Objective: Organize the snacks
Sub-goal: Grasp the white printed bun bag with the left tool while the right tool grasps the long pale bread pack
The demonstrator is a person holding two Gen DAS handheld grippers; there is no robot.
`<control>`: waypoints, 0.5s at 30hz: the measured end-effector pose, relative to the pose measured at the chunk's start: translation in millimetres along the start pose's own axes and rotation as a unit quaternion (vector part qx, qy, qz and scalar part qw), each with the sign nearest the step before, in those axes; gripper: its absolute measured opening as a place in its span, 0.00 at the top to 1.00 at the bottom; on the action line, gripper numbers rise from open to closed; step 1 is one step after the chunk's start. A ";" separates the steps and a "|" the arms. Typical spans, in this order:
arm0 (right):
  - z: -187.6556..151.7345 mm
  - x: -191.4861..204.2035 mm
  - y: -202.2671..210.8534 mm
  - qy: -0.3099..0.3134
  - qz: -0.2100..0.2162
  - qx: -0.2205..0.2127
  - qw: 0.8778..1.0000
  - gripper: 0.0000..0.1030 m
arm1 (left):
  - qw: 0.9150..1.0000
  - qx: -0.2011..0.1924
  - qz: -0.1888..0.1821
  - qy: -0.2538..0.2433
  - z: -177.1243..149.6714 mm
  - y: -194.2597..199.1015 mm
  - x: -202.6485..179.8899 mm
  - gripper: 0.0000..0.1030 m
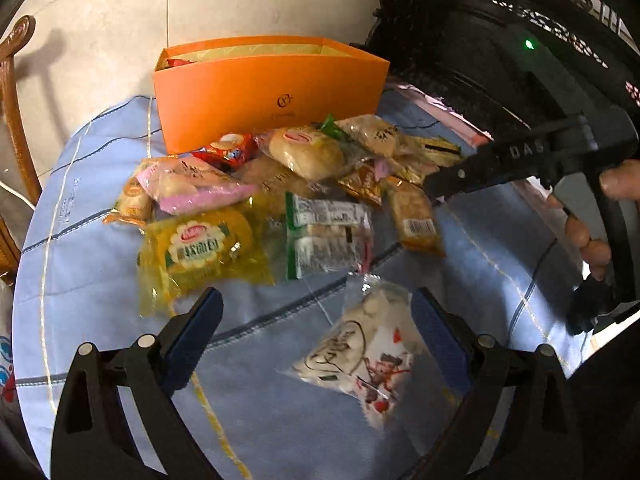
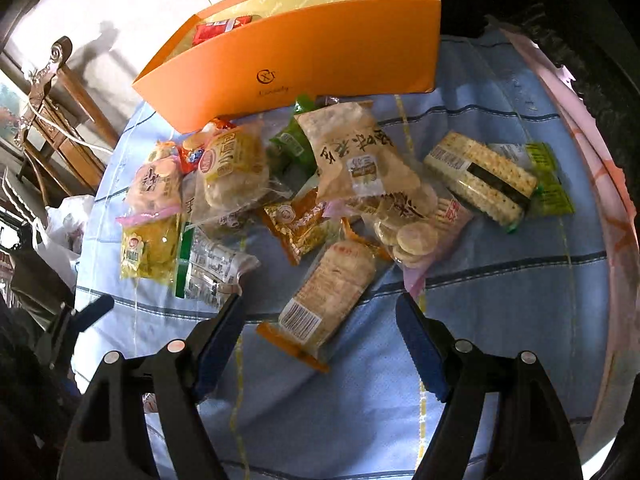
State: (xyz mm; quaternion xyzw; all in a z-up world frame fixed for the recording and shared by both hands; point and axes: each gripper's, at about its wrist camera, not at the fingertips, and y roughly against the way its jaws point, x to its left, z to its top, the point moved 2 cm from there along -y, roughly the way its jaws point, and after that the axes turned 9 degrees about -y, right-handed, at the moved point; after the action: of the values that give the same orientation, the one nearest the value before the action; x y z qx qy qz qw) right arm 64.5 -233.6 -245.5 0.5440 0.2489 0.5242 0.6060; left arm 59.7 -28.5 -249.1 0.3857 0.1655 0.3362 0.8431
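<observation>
Left wrist: your left gripper [image 1: 316, 316] fingers released, white packet [image 1: 360, 356] between them. Right gripper [image 2: 320, 328] fingers likewise released over orange-edged cracker pack [image 2: 324, 300]. Straddle each packet's middle before closing; then orange box [image 2: 304, 52].

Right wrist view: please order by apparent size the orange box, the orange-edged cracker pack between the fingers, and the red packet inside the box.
1. orange box, clearly largest.
2. orange-edged cracker pack; it lies nearest the camera, so it looks enlarged.
3. red packet, smallest, though partly hidden by the box wall.
</observation>
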 end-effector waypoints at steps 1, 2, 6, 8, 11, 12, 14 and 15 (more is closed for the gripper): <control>-1.2 -1.9 -4.4 -0.006 -0.001 0.004 1.000 0.24 | 1.000 0.000 0.003 0.000 -2.0 -3.1 -2.9 0.10; -2.0 -3.2 -9.1 -0.011 -0.003 0.007 1.000 0.24 | 1.000 -0.001 0.004 0.001 -6.0 -5.0 -5.4 0.10; 3.8 7.8 -32.6 -0.012 -0.027 0.016 0.999 0.24 | 1.000 -0.002 0.008 0.006 -7.5 -20.0 -14.4 0.10; 5.1 14.9 -43.3 -0.007 -0.033 0.023 0.999 0.25 | 1.000 0.005 0.008 0.002 -4.8 -31.8 -21.5 0.10; 4.0 22.8 -59.1 0.013 -0.058 0.025 0.998 0.44 | 1.000 0.018 -0.002 -0.007 -7.8 -41.1 -32.8 0.09; 1.5 21.8 -60.9 0.014 -0.057 0.023 0.998 0.45 | 1.000 0.026 -0.006 -0.008 -11.5 -43.3 -35.3 0.14; -3.2 22.5 -60.1 0.037 -0.059 0.017 0.997 0.57 | 0.999 0.040 -0.022 -0.009 -21.3 -44.7 -40.1 0.35; -4.8 20.9 -59.3 0.042 -0.056 0.017 0.997 0.58 | 0.999 0.042 -0.024 -0.013 -25.3 -43.6 -43.0 0.43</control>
State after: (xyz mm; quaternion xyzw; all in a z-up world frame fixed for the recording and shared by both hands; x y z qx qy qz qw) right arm 88.7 -204.4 -295.9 0.5173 0.3128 0.5075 0.6140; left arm 34.3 -65.4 -297.8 0.4209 0.1778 0.3039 0.8360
